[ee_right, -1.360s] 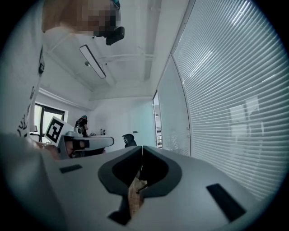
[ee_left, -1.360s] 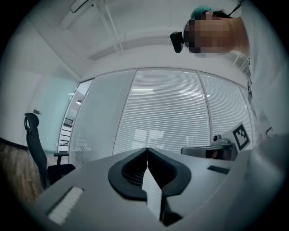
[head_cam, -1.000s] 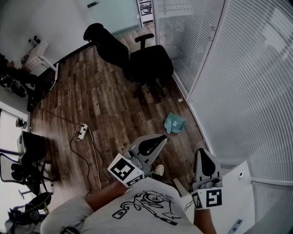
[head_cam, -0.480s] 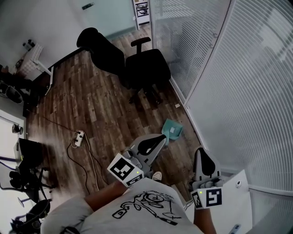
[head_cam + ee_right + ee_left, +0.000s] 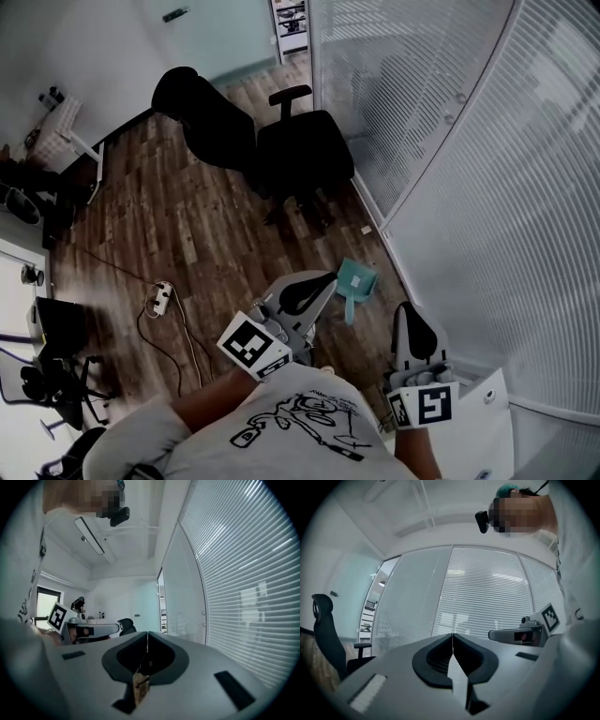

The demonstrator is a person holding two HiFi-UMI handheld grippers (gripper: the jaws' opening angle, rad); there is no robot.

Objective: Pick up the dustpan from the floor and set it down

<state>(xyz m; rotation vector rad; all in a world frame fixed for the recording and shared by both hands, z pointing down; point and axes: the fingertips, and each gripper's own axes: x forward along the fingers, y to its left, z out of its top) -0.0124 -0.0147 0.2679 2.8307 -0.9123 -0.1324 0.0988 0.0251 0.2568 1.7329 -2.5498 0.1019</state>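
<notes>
A teal dustpan (image 5: 357, 279) lies on the dark wood floor close to the curved glass wall. In the head view my left gripper (image 5: 329, 277) is held level at waist height, its tip just left of the dustpan and well above it. Its jaws meet in the left gripper view (image 5: 452, 635), shut on nothing. My right gripper (image 5: 404, 307) is level too, to the right of the dustpan and nearer to me. In the right gripper view its jaws (image 5: 147, 633) are pressed together and empty. Neither gripper view shows the dustpan.
Two black office chairs (image 5: 302, 142) (image 5: 200, 115) stand beyond the dustpan. A white power strip (image 5: 161, 298) with trailing cable lies on the floor at left. The blind-covered glass wall (image 5: 459, 187) curves along the right. A white table corner (image 5: 490, 427) is at bottom right.
The person has walked forward with both grippers. The dustpan sits lower in the head view, now close beside the left gripper's tip. Both grippers stay shut.
</notes>
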